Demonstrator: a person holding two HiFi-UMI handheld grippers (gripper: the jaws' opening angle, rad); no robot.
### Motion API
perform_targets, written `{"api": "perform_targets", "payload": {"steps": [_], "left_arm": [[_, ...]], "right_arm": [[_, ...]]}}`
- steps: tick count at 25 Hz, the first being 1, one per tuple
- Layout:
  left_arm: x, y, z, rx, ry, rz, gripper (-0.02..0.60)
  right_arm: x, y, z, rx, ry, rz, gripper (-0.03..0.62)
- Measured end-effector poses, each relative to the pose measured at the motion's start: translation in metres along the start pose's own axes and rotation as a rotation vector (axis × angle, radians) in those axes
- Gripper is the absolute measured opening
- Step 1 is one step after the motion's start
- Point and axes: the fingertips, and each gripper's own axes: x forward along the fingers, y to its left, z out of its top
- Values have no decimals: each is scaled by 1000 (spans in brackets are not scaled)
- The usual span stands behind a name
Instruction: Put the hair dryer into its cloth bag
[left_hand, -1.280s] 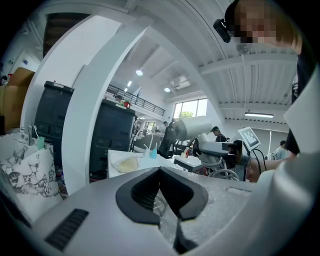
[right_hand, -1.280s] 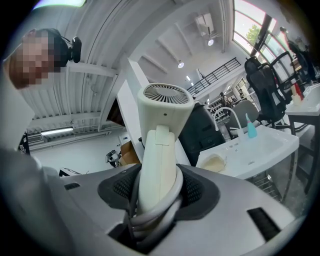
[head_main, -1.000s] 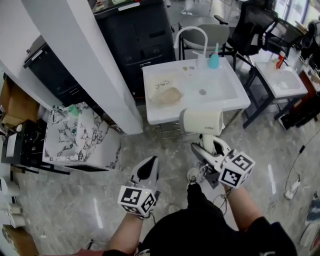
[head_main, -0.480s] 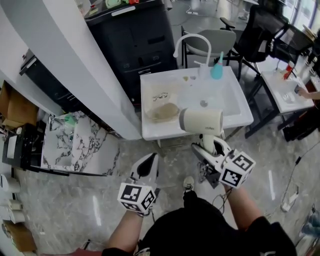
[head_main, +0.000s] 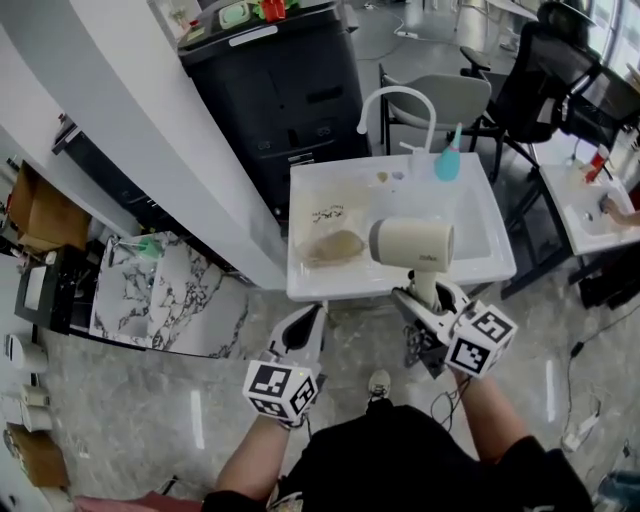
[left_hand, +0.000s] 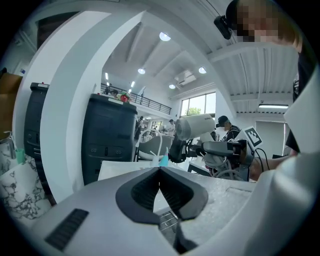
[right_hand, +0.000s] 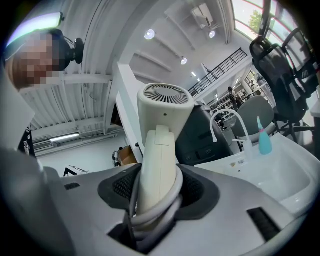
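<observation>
A cream hair dryer (head_main: 412, 243) is carried upright, its handle clamped in my right gripper (head_main: 432, 305) along with its coiled cord. In the right gripper view the hair dryer (right_hand: 159, 130) rises from between the jaws of the right gripper (right_hand: 159, 187), vent grille on top. A beige cloth bag (head_main: 333, 244) lies crumpled on the left part of the white sink table (head_main: 400, 282), just left of the dryer's barrel. My left gripper (head_main: 300, 335) is shut and empty, low in front of the table's near edge. The left gripper (left_hand: 160, 172) sees the hair dryer (left_hand: 195, 126) to its right.
On the sink table stand a white faucet (head_main: 395, 100) and a teal bottle (head_main: 447, 165). A black cabinet (head_main: 280, 90) is behind it, a white slanted column (head_main: 150, 130) and a marble-patterned table (head_main: 165, 295) to the left. Chairs (head_main: 555, 70) and another white table (head_main: 590, 205) stand at the right.
Both grippers have advanced toward the sink table. The hair dryer, still held, now hangs over the table's front edge beside the bag.
</observation>
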Motion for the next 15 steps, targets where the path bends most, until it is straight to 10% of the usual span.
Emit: {"api": "perform_targets", "payload": {"steps": [15], "left_arm": [[23,27,16,41,-18,65,3]], "right_arm": [[12,-19,17,7,-14,20,206]]}}
